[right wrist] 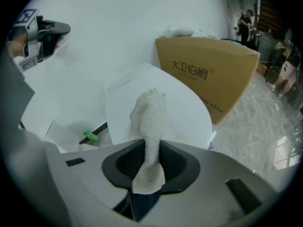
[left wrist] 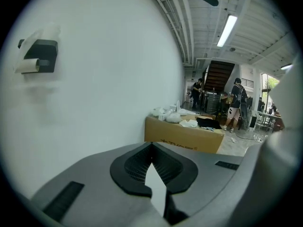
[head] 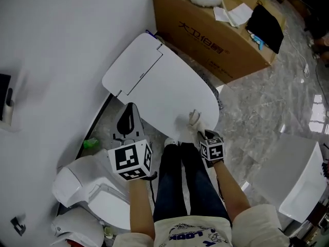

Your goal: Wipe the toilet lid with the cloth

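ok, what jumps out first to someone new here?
The closed white toilet lid fills the middle of the head view. The right gripper is shut on a white cloth, its free end at the lid's near edge. A brown cardboard box stands beyond the lid, by the wall.

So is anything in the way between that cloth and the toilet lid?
Nothing visible. The right hand-held gripper holds the white fluffy cloth seemingly against the bare front end of the white plastic toilet lid.
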`<state>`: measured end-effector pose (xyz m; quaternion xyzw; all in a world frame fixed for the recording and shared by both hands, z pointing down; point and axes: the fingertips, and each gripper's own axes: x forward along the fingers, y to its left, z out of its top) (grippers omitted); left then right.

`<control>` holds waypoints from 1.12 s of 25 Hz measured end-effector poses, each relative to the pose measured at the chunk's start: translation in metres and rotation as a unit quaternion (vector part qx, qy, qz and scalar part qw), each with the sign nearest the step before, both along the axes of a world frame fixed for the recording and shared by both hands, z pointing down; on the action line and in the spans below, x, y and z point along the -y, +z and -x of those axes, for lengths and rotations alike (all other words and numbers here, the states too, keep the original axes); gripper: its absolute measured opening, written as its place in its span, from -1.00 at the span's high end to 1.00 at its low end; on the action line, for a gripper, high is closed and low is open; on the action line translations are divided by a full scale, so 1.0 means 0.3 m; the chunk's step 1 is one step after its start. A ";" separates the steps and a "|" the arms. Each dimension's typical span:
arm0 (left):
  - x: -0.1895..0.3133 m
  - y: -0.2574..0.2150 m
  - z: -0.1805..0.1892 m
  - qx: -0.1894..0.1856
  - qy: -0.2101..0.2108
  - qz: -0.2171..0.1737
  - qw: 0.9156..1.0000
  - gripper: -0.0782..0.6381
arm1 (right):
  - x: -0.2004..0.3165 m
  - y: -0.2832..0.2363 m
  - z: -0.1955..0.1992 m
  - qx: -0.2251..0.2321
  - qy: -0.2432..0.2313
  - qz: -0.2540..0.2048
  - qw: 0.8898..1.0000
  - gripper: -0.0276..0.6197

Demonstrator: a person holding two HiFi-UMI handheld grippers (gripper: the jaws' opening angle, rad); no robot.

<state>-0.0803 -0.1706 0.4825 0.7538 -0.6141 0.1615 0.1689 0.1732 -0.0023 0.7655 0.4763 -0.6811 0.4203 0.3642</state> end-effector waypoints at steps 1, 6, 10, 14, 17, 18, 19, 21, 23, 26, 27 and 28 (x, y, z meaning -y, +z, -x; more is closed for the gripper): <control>0.007 -0.028 0.001 -0.001 -0.003 -0.005 1.000 0.77 | 0.050 -0.056 -0.003 0.005 0.008 -0.020 1.000 0.66; 0.013 -0.198 0.011 -0.006 -0.020 -0.028 0.999 0.77 | 0.266 -0.401 0.001 0.034 0.041 -0.123 0.991 0.66; 0.018 -0.371 0.017 -0.008 -0.031 -0.055 0.998 0.77 | 0.424 -0.725 0.007 0.047 0.054 -0.206 0.976 0.66; 0.013 -0.557 0.030 -0.008 -0.040 -0.087 0.995 0.77 | 0.540 -1.065 0.032 0.035 0.033 -0.292 0.955 0.66; -0.001 -0.696 0.043 -0.007 -0.046 -0.114 0.992 0.77 | 0.592 -1.318 0.062 0.037 0.020 -0.352 0.935 0.66; -0.004 -0.740 0.046 -0.007 -0.049 -0.124 0.991 0.77 | 0.605 -1.398 0.072 0.038 0.016 -0.371 0.928 0.66; -0.008 -0.783 0.050 -0.006 -0.052 -0.133 0.990 0.78 | 0.614 -1.475 0.081 0.041 0.013 -0.389 0.920 0.66; -0.022 -0.865 0.058 -0.007 -0.056 -0.151 0.987 0.77 | 0.617 -1.613 0.099 0.049 0.011 -0.421 0.906 0.66; -0.040 -0.941 0.064 -0.006 -0.058 -0.169 0.984 0.77 | 0.607 -1.731 0.113 0.061 0.013 -0.448 0.892 0.66; -0.066 -1.043 0.071 0.000 -0.061 -0.194 0.979 0.77 | 0.593 -1.875 0.127 0.077 0.017 -0.481 0.873 0.66; -0.075 -1.073 0.074 0.002 -0.062 -0.202 0.977 0.77 | 0.590 -1.913 0.132 0.081 0.017 -0.490 0.868 0.66; -0.084 -1.101 0.077 0.004 -0.064 -0.209 0.976 0.77 | 0.586 -1.948 0.137 0.085 0.016 -0.498 0.863 0.66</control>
